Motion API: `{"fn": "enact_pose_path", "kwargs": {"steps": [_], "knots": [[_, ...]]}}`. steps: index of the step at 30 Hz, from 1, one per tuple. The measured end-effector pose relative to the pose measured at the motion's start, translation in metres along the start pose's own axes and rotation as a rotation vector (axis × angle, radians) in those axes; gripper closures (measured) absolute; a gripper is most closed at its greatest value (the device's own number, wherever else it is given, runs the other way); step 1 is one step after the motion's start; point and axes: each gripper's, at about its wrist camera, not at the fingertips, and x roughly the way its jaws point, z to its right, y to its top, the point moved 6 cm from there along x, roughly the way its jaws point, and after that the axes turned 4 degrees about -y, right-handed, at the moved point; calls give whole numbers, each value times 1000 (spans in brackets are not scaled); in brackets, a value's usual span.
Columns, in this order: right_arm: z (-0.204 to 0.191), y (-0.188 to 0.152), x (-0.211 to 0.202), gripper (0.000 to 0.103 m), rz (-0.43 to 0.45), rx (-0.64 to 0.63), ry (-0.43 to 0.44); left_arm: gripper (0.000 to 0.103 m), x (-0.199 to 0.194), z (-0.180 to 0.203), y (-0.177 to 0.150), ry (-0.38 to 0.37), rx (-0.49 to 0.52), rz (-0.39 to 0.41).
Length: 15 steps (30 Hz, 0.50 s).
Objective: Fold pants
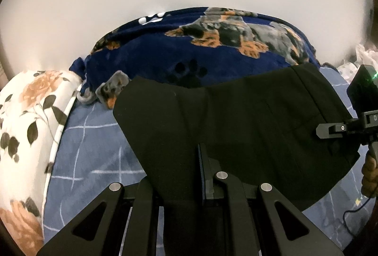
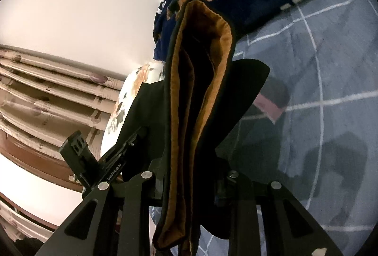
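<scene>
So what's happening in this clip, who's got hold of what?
A person is folding black pants over a bed with a blue checked sheet, a handheld gripper in each hand. The left gripper is shut on one part of the fabric, and the right gripper is shut on a bunched edge that shows the pants' orange-brown lining. The pants hang spread between the two, off the sheet. A navy dog-print blanket and a floral pillow lie behind.

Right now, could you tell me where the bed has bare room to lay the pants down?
The blue checked sheet lies bare between the floral pillow and the black pants, and again beyond the pants in the right wrist view. The far side is crowded by the dog-print blanket. Both grippers, left and right, hold the pants.
</scene>
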Motion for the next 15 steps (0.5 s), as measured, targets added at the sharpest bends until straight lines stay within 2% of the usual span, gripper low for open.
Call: {"fn": "enact_pose_path", "kwargs": {"steps": [7, 15], "knots": [[0, 25, 12, 78, 10, -1, 15, 92, 21, -17, 19, 25, -13, 11], [8, 39, 28, 78, 2, -1, 1, 91, 48, -31, 24, 39, -33, 2]]}}
